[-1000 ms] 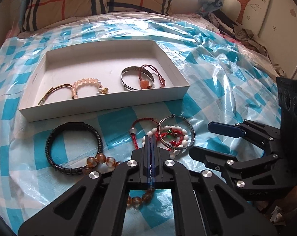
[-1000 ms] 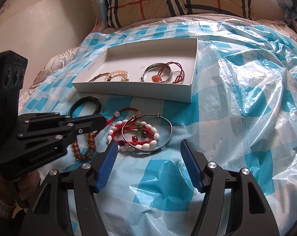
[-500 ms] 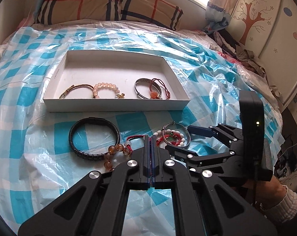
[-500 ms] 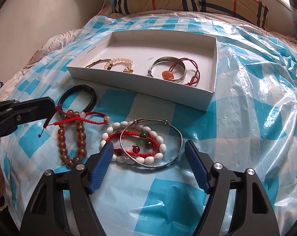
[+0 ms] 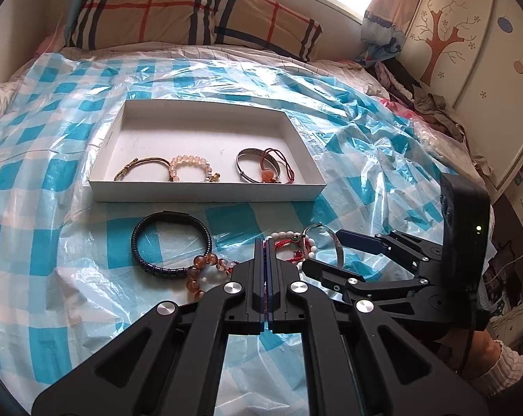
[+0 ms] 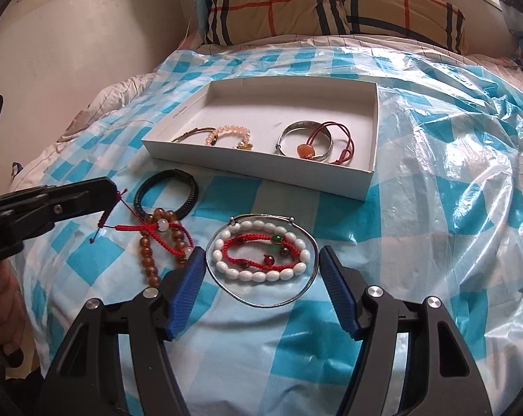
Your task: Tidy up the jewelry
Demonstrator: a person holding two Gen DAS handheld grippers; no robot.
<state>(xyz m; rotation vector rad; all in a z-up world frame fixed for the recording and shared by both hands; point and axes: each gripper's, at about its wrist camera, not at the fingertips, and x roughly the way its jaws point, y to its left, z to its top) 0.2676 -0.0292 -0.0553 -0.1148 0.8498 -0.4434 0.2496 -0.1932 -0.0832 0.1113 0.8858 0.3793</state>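
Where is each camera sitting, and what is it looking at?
Left wrist: rides the left gripper, shut on a red cord bracelet, facing the white box; the right gripper shows beside it.
Right wrist: rides the open right gripper, straddling the silver bangle; the left gripper shows.
Both show box, pillow.

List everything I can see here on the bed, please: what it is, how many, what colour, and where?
white box: 1, white, middle of the sheet
bracelets in the box: 4; gold cord, pink beads, silver bangle, red cord with orange stone
black braided bracelet: 1, black, on the sheet in front of the box
amber bead bracelet: 1, brown, beside the black one
red cord bracelet: 1, red with a white bead, its end pinched and partly lifted
silver bangle: 1, around two others
white bead bracelet: 1, inside the bangle
red beaded cord: 1, innermost
checked plastic sheet: 1, blue and white
plaid pillow: 1, tan
left gripper: shut on the red cord
right gripper: open, either side of the bangle
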